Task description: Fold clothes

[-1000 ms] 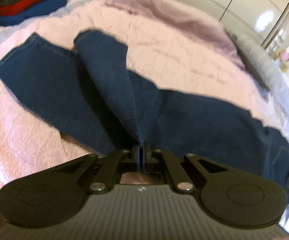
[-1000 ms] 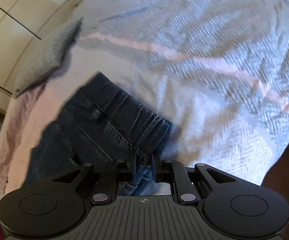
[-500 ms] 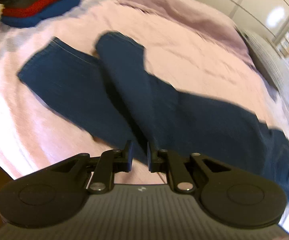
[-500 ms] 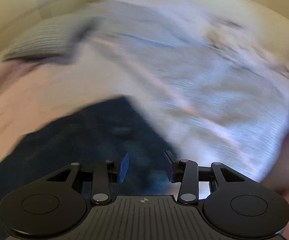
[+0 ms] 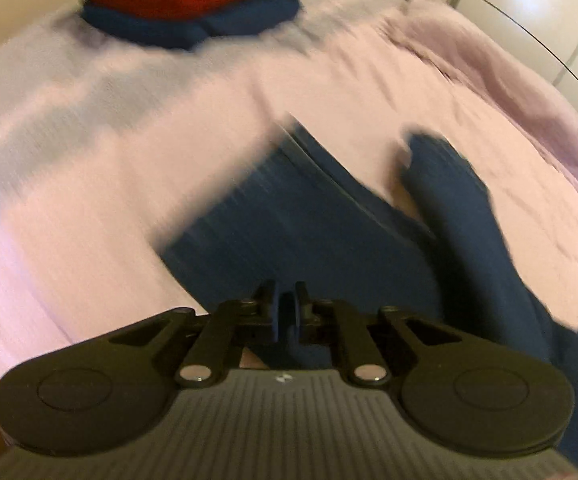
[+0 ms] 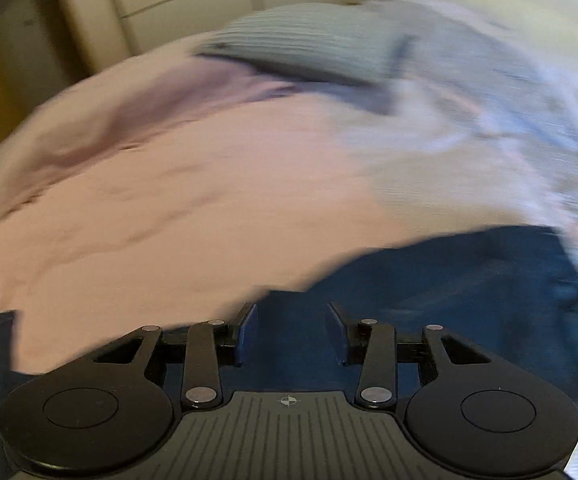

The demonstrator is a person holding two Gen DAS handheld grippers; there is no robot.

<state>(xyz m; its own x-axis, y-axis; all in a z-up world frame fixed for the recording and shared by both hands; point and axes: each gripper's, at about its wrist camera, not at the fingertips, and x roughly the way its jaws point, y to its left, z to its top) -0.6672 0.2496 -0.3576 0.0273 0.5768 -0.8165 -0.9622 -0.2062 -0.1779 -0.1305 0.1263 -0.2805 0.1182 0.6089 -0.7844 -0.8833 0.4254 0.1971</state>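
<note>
Dark blue jeans [image 5: 309, 232] lie on a pink bedspread [image 5: 109, 184]. In the left wrist view both legs show, one [image 5: 461, 216] to the right. My left gripper [image 5: 287, 316] hovers over the near leg with its jaws a narrow gap apart and nothing clamped. In the right wrist view the jeans [image 6: 449, 280] lie at the lower right. My right gripper [image 6: 291, 332] is wide open and empty above their edge. Both views are blurred by motion.
A stack of folded clothes, blue [image 5: 193, 24], red and dark, sits at the far end of the bed. A grey striped pillow [image 6: 309, 48] and a pale blue blanket [image 6: 509, 92] lie at the far right. Wardrobe doors [image 6: 193, 4] stand behind.
The left gripper let go of the jeans leg, swung left towards the leg ends and narrowed its jaws. The right gripper let go of the waistband, opened wide and swung left.
</note>
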